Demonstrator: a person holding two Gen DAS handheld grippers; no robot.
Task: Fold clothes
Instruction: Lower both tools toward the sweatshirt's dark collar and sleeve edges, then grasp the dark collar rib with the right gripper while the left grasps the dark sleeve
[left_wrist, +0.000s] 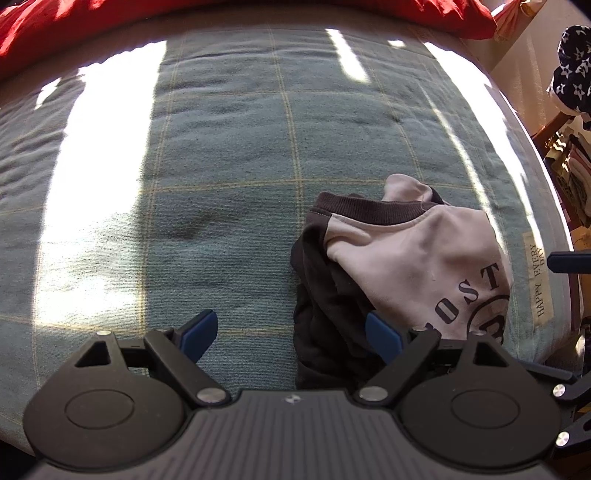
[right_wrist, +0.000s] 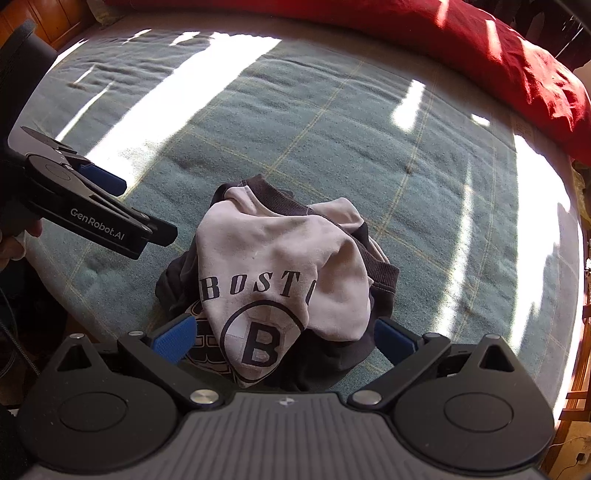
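Right now the crumpled sweatshirt (right_wrist: 280, 273) lies on the green checked blanket (right_wrist: 332, 122), well apart from the red bedding (right_wrist: 517, 55). Both the left gripper (left_wrist: 291, 334) and right gripper (right_wrist: 284, 339) hang above the sweatshirt, jaws spread, gripping nothing.

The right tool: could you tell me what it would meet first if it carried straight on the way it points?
Most likely the crumpled sweatshirt, which lies between and just beyond the open right tool on the blanket. How far off it is can't be judged.
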